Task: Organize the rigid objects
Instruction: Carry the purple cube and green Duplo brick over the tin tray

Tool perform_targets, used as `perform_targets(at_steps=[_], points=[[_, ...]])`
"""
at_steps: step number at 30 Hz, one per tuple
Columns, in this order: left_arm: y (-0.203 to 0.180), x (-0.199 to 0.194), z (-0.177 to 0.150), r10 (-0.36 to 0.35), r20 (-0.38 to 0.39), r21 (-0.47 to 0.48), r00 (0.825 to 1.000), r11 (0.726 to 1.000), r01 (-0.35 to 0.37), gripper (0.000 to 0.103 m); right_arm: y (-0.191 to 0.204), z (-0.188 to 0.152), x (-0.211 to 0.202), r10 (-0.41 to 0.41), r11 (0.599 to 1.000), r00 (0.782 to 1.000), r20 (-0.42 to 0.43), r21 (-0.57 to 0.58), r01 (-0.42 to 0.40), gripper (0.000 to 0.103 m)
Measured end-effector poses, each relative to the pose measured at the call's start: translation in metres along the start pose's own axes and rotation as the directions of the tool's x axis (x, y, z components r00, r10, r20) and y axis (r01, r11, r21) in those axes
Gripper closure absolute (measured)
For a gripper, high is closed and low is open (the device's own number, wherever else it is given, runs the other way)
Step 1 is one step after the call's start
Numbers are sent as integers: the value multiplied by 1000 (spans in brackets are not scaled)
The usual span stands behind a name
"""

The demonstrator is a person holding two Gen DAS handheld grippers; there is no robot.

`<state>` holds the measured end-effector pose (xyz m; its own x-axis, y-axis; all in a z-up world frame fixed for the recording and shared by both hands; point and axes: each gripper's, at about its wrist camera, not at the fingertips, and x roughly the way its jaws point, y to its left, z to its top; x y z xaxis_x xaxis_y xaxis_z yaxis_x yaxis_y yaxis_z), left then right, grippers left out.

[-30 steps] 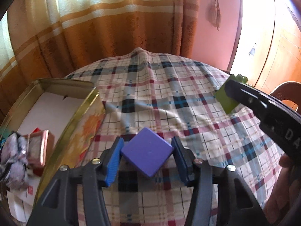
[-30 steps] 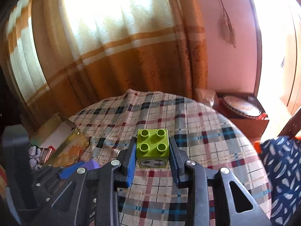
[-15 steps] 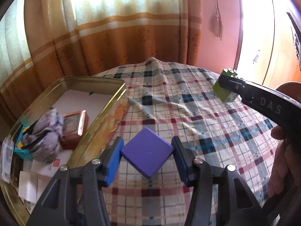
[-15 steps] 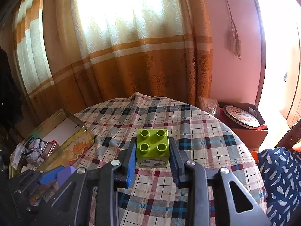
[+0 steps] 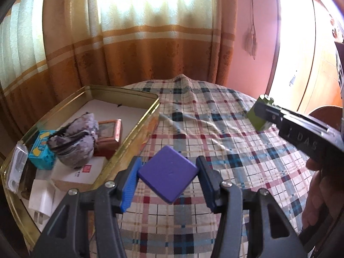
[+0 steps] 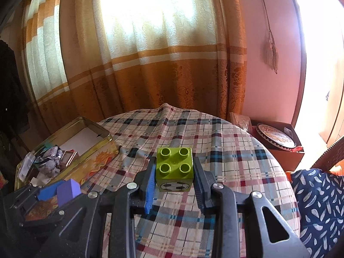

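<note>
My left gripper (image 5: 167,177) is shut on a purple block (image 5: 167,175), held corner-on above the plaid tablecloth, just right of the gold tin (image 5: 137,129). My right gripper (image 6: 174,172) is shut on a green studded brick (image 6: 174,167) with a football print, held above the middle of the table. The right gripper and green brick also show in the left wrist view (image 5: 259,116) at the right. The left gripper with the purple block shows in the right wrist view (image 6: 67,190) at the lower left, near the tin (image 6: 92,163).
The open tin holds a grey pouch (image 5: 75,135), a small copper box (image 5: 108,134), a blue carton (image 5: 42,150), a white plug (image 5: 43,200) and papers. A round plaid-covered table (image 6: 236,150) stands before orange curtains. A box with a round tin (image 6: 277,137) sits at the right.
Both grippers have lifted higher above the table with their blocks still held. The tin's inside has come into fuller view on the left.
</note>
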<state>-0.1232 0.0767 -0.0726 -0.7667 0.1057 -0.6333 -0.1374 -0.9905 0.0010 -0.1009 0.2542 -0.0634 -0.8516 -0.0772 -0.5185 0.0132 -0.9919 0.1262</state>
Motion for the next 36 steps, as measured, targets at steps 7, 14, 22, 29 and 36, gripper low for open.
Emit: perform_targets(at_steps=[7,14,22,29,36], points=[[4,-13,-2,21,45,0,999,1000,-21,51,13,-5,-9,10,1000,1000,16,-28,-9,69],[9,-22,-6,35,66,-6,997,999,-34,51,25,-10,-16,22,998,999,26,-56,-21,69],[24,-29,-9,55,79,-40,995,998,-52,51,30,-13,-19,35,998,999,25,-55,-34,69],[33,-36,-14,63,91,-54,994,997,-58,51,44,-18,-22,59,995,998,22,-77,-57,69],[42,-39,-18,69,93,-72,993,995,-62,51,48,-19,-25,59,995,998,37,-82,-56,69]])
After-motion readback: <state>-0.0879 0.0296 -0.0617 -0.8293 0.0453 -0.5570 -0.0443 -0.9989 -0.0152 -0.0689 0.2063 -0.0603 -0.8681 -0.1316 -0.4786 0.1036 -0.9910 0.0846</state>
